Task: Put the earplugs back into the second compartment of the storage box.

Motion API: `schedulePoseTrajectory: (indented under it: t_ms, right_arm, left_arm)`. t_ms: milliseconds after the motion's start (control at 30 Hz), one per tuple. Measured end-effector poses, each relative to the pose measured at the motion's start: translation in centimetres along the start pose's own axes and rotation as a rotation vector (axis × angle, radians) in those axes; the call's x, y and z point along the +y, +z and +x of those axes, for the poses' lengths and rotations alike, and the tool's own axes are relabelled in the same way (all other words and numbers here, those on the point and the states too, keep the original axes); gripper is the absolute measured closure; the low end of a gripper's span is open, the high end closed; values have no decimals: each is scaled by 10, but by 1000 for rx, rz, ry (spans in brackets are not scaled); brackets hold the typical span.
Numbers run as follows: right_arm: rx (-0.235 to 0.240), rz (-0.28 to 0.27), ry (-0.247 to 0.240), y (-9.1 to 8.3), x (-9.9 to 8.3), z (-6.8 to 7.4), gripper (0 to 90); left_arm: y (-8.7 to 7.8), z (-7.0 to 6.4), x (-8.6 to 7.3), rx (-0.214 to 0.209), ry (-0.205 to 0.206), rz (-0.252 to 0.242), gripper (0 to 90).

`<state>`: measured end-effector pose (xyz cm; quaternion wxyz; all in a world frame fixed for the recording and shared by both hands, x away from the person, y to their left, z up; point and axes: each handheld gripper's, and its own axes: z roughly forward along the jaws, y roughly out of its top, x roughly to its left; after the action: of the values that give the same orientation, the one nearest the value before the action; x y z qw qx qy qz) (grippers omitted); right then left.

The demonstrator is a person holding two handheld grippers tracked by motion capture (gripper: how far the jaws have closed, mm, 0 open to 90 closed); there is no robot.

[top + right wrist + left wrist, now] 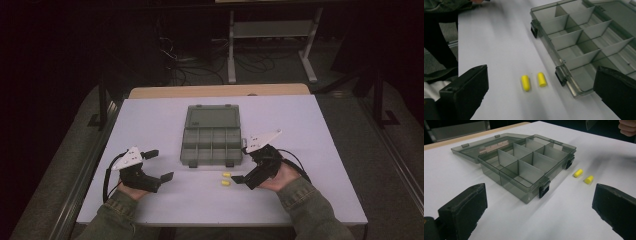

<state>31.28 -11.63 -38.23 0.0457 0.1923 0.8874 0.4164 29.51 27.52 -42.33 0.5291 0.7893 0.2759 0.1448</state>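
A smoky clear compartment box (212, 145) lies open mid-table, its lid (212, 117) flat behind it and its several compartments bare. Two yellow foam earplugs (226, 174) (225, 183) lie just in front of the box's right corner. My left gripper (160, 165) hovers open at the front left, facing the box (524, 162) and the earplugs (578, 173) (588, 179). My right gripper (242, 164) is open just right of the earplugs. In the right gripper view the earplugs (525, 83) (541, 79) lie between its jaws, beside the box's latch (560, 75).
The white tabletop (150, 120) ends at a wooden strip (220, 90) at the back. Beyond it stand a white frame's legs (231, 55) and floor cables (200, 70). Metal rails (85, 175) run along the table's sides. The person's green sleeve (446, 5) shows at the top left of the right gripper view.
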Motion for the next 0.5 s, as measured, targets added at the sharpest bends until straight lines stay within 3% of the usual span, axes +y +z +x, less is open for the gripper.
schedulePoseTrajectory:
  t_ms: [500]
  right_arm:
    - [49,116,-80,33,2,18,0]
  left_arm:
    - [-1,0,0,-2,-2,-8,0]
